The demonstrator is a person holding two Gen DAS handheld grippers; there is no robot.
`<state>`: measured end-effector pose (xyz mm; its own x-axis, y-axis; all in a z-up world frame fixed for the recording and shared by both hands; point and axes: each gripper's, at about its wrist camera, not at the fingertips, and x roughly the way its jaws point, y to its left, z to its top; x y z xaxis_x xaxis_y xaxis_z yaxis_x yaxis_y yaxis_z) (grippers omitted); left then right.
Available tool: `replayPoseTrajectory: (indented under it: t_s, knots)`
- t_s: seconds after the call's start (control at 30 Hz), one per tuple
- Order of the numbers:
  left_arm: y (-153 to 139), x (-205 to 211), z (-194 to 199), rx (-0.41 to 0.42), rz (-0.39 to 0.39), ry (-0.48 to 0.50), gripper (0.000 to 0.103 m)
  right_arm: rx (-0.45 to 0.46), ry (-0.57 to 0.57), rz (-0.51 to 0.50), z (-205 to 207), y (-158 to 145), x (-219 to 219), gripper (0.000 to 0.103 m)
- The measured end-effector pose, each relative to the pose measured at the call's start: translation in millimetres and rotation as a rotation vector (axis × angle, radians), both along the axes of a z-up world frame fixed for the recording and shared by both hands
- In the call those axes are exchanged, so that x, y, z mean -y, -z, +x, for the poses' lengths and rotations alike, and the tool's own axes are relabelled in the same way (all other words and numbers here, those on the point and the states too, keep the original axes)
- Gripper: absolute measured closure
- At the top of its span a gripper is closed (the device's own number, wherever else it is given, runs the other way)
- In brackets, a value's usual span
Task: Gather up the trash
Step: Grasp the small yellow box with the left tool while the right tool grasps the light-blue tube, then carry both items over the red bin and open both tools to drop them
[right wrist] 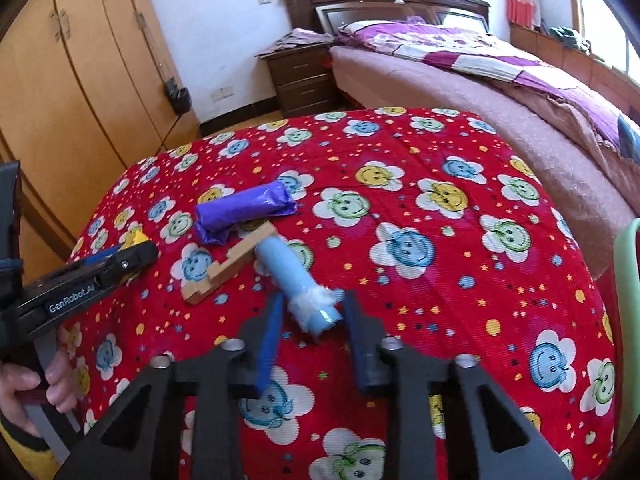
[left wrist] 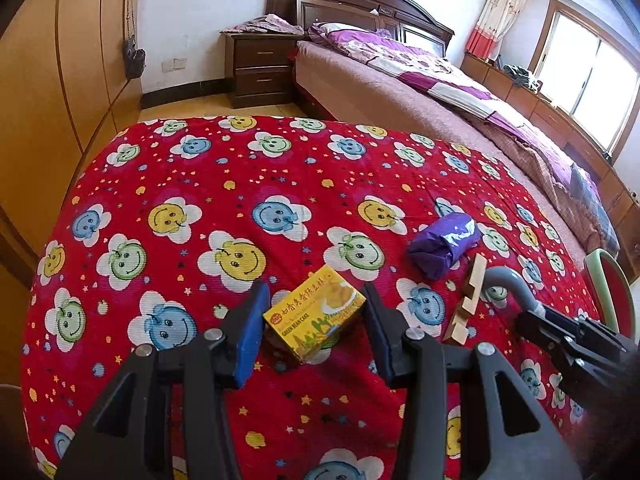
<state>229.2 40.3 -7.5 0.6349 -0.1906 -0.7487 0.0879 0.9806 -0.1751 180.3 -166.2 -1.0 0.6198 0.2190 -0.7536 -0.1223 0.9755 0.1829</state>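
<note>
A yellow green-bean-cake box (left wrist: 316,312) sits between the blue pads of my left gripper (left wrist: 316,320), which is shut on it just above the red smiley-print cloth (left wrist: 240,184). My right gripper (right wrist: 314,320) is shut on the near end of a light blue tube (right wrist: 296,276) ringed with white fluff; the rest of the tube lies on the cloth. A crumpled purple wrapper (left wrist: 444,242) (right wrist: 244,210) and a notched wooden piece (left wrist: 468,304) (right wrist: 228,264) lie between the two grippers. The right wrist view shows the left gripper (right wrist: 132,256) at the left edge, a hand (right wrist: 24,384) on its handle.
The cloth-covered table drops off at its far rounded edge. Beyond it stand a bed (left wrist: 440,92) with purple bedding, a dark nightstand (left wrist: 260,68) and a wooden wardrobe (right wrist: 80,100) on the left. A green-framed chair (left wrist: 608,288) stands at the right edge.
</note>
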Motion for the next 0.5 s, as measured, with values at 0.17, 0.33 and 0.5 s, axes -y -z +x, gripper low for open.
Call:
replayPoseTrajectory:
  t_s: [0.17,0.33,0.5]
  knots:
    - [-1,1,-1,0.003,-0.005,0.008,0.055,0.007,0.014,0.024,-8,-2,5,0.081]
    - [-2,3,-3,0.006,-0.007,0.016,0.055,0.034,0.053,0.057,-22,-10,16,0.081]
    - [-4,8,-6,0.016,-0.008,0.036,0.055,0.064,0.118,0.101,-41,-18,35,0.083]
